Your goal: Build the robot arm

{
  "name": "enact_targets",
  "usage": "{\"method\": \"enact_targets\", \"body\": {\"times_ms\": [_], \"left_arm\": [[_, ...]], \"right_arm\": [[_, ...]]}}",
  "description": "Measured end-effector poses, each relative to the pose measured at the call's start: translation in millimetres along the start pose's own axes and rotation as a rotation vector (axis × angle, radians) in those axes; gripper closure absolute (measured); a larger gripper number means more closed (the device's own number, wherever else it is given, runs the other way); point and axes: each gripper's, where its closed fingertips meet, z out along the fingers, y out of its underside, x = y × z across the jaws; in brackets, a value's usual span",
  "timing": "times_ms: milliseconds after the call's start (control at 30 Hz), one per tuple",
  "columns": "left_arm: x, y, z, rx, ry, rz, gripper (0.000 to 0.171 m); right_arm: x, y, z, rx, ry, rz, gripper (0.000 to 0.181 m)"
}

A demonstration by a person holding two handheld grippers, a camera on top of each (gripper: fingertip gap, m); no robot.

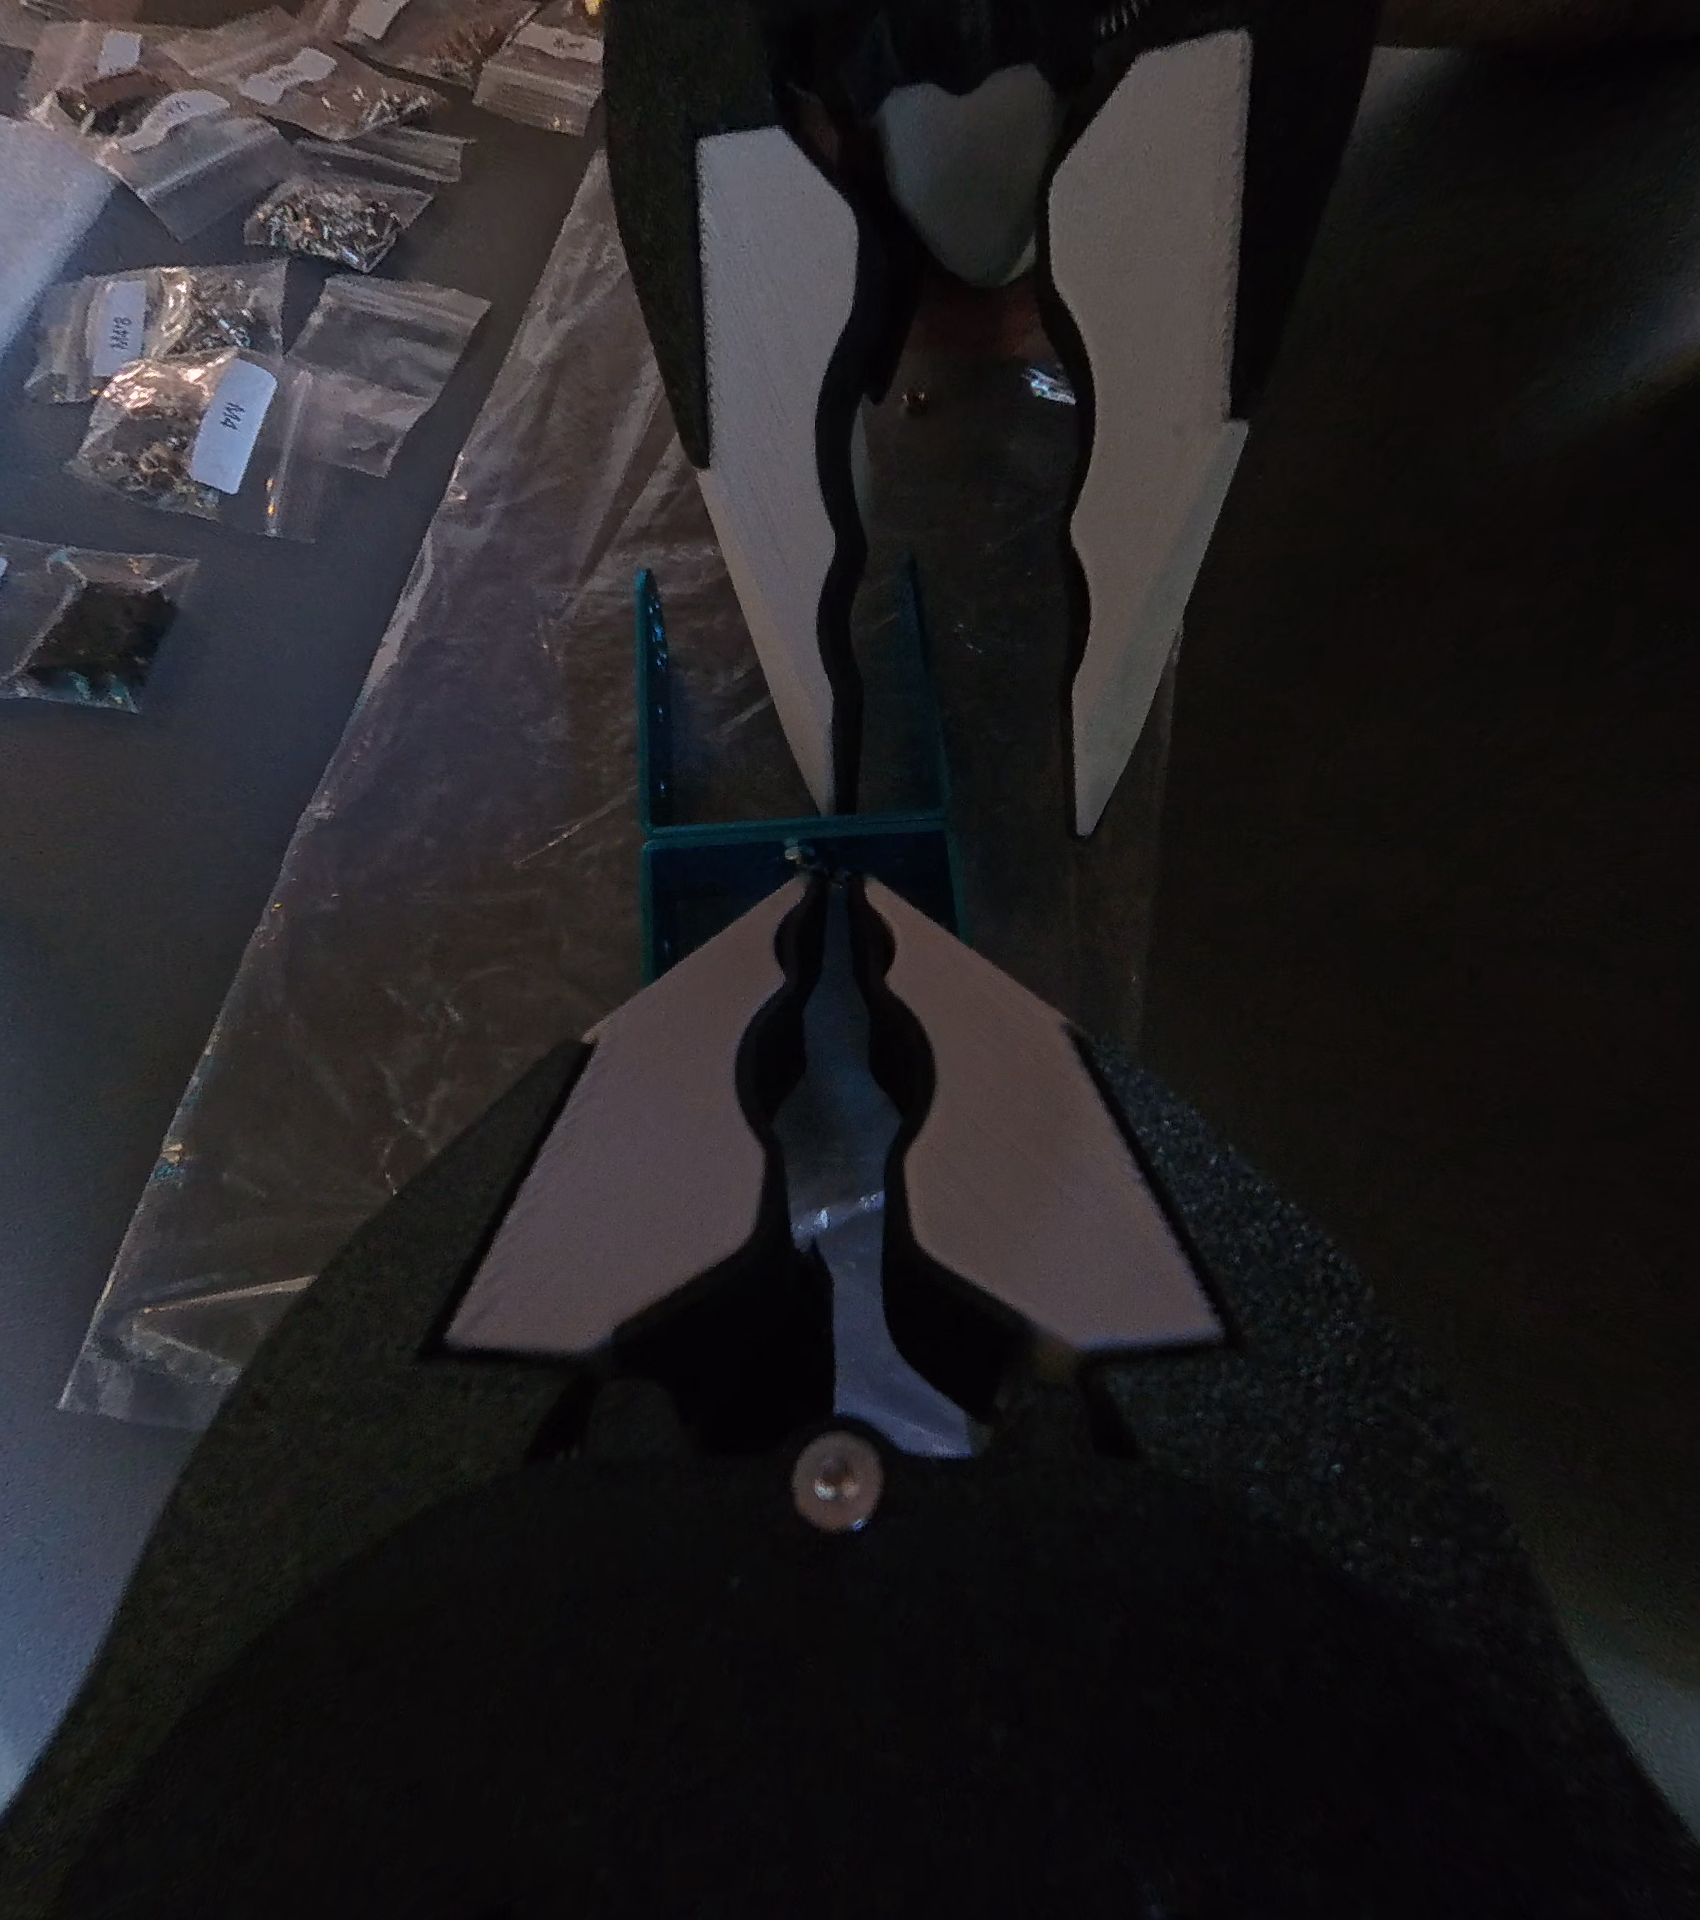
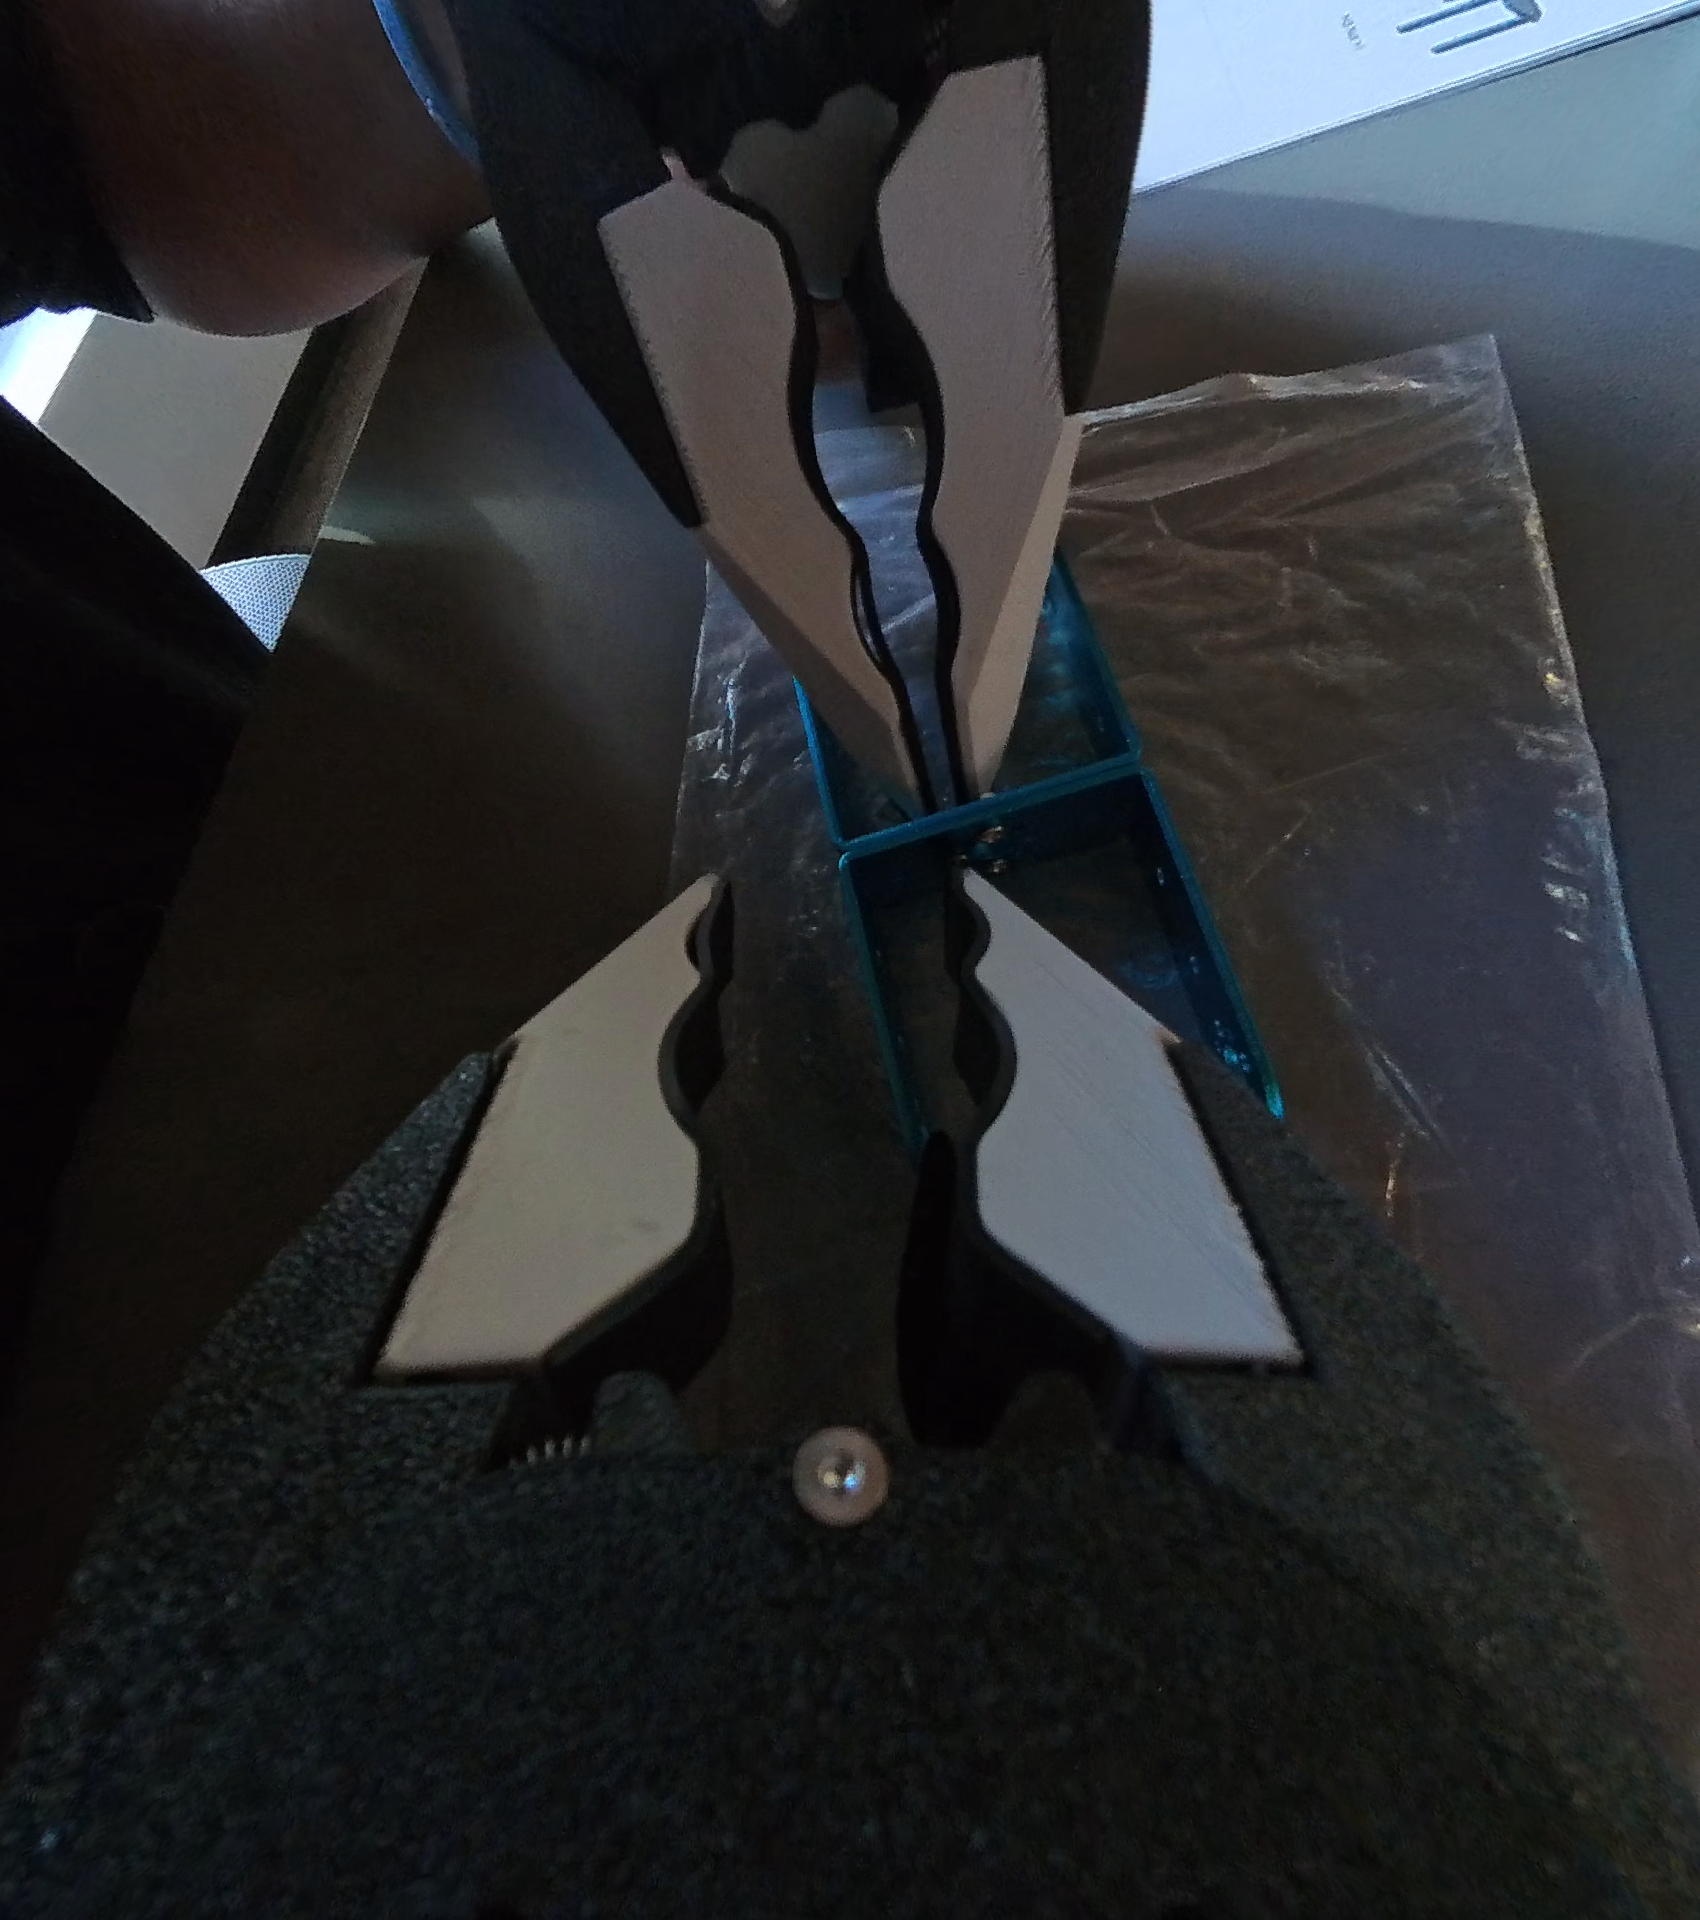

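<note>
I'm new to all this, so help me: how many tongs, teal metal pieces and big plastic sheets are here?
Tongs: 2 (left tongs, right tongs)
Teal metal pieces: 2
Plastic sheet: 1
Total: 5

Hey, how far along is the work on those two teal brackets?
Done, apparently: the two teal brackets stand back to back on the plastic sheet, with small fasteners showing at their joint. In hand: the left tool is pinched shut at those fasteners; the right tool is open, straddling a bracket wall. Left: I can't tell whether they're tight.
</note>
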Motion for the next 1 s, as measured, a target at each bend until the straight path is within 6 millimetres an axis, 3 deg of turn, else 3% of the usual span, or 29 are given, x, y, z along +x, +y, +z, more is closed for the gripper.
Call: {"method": "enact_targets", "body": {"times_ms": [1000], "left_arm": [[7.3, -1.3, -4.8, 0.006, -0.007, 0.030, 0.168]], "right_arm": [[-3.5, -0.7, 3.1, -0.007, -0.010, -0.008, 0.142]]}}
